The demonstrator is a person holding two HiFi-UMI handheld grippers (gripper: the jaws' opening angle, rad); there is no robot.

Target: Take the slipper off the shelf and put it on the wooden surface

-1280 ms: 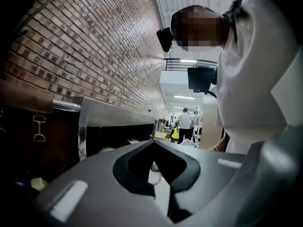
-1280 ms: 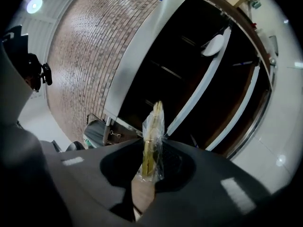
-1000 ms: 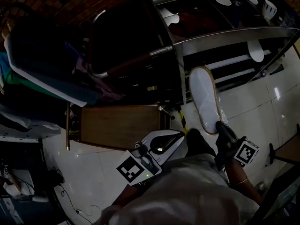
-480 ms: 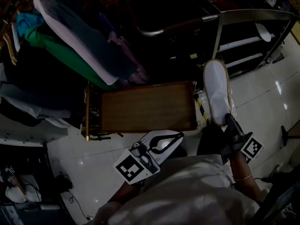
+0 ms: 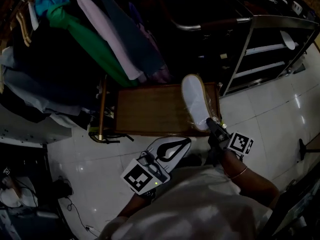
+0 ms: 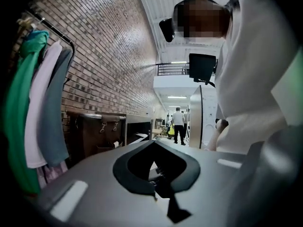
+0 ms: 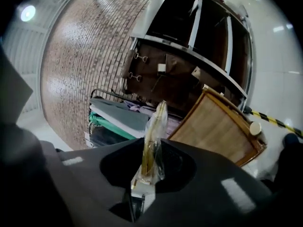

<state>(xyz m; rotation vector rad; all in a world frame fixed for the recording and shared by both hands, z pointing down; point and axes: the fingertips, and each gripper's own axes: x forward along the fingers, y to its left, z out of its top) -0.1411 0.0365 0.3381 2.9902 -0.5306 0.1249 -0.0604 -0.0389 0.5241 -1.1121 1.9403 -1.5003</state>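
Observation:
In the head view, a white slipper (image 5: 195,100) with a tan rim, wrapped in clear plastic, hangs over the right end of the wooden surface (image 5: 149,110). My right gripper (image 5: 212,126) is shut on its heel end. The right gripper view shows the slipper (image 7: 155,135) edge-on, rising from my right gripper (image 7: 143,182), with the wooden surface (image 7: 218,126) beyond it. I cannot tell whether the slipper touches the wood. My left gripper (image 5: 186,142) is shut and empty, held close to the body below the wooden surface's front edge; in the left gripper view, this gripper (image 6: 158,186) points down a corridor.
A metal shelf (image 5: 267,21) stands at the upper right with another white slipper (image 5: 287,40) on it. Clothes (image 5: 85,39) hang on a rack at the upper left, over the back of the wooden surface. White floor tiles (image 5: 280,109) surround it. Yellow-black tape (image 7: 274,119) marks the floor.
The right gripper has carried the slipper left, from beside the shelf to over the right end of the wooden surface. The left gripper has stayed put.

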